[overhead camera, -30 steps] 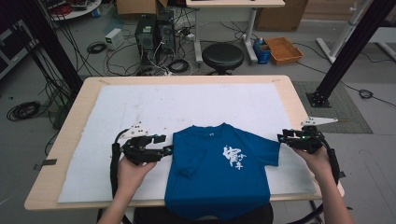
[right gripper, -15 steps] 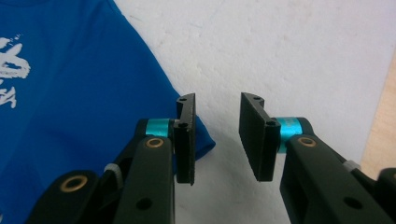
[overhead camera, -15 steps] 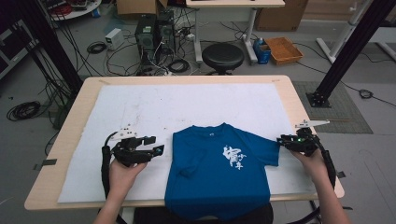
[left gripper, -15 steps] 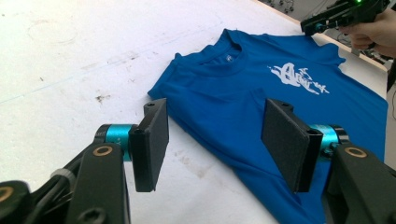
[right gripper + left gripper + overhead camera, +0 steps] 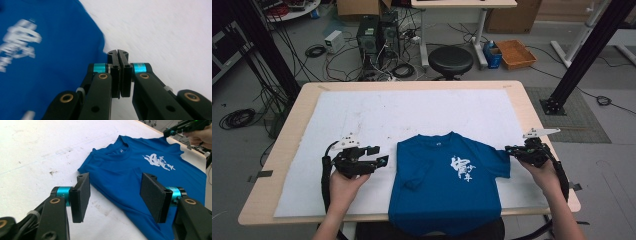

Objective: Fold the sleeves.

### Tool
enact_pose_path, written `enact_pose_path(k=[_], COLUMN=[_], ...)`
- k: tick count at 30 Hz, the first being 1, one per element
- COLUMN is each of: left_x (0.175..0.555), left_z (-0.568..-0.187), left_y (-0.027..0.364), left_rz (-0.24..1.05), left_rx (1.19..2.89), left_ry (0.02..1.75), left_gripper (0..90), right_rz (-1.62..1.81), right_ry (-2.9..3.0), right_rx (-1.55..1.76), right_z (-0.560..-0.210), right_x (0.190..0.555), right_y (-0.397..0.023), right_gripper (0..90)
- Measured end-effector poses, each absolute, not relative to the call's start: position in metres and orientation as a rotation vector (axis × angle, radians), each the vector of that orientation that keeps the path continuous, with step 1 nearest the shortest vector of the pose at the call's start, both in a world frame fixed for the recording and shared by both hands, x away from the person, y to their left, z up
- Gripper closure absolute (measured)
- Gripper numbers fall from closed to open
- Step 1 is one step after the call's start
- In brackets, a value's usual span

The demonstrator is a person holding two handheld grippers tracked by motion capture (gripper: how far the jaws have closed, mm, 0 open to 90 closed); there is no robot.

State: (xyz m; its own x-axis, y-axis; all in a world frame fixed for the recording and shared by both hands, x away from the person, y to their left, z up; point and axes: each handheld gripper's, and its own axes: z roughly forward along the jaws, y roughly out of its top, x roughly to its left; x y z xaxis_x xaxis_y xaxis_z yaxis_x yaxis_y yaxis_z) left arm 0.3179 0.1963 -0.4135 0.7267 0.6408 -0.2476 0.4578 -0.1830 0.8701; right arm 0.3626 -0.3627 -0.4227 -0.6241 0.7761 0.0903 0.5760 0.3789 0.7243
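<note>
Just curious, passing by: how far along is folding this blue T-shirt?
Done: one sleeve already lies folded onto the blue T-shirt, by the open left gripper. In hand: the right gripper is shut at the other sleeve's edge; a pinch on cloth is unclear. Still to do: that sleeve, then the body.

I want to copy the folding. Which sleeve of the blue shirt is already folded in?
The sleeve nearer the left gripper lies folded onto the shirt; the other sleeve, by the right gripper, sticks out flat.

Blue T-shirt with white print; white table cover.
</note>
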Motion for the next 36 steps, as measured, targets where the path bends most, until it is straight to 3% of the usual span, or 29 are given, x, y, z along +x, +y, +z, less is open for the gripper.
enact_pose_path(k=[15,31,33,36], left_x=[0.322,0.324,0.324,0.324], left_z=[-0.415,-0.417,-0.418,-0.418], left_y=[0.195,0.188,0.186,0.186], left_rz=[0.186,0.151,0.148,0.146], left_rx=[1.828,1.851,1.854,1.857], left_ry=[0.861,0.846,0.845,0.847], left_gripper=[41.6,41.6,41.6,41.6], right_rz=[1.204,1.157,1.171,1.211], right_ry=[2.423,2.475,2.483,2.471], right_rx=[0.980,0.964,0.957,0.943], right_z=[-0.376,-0.383,-0.388,-0.388], right_x=[0.346,0.351,0.351,0.348], right_y=[-0.283,-0.213,-0.209,-0.216], right_gripper=[89.7,89.3,80.2,75.1])
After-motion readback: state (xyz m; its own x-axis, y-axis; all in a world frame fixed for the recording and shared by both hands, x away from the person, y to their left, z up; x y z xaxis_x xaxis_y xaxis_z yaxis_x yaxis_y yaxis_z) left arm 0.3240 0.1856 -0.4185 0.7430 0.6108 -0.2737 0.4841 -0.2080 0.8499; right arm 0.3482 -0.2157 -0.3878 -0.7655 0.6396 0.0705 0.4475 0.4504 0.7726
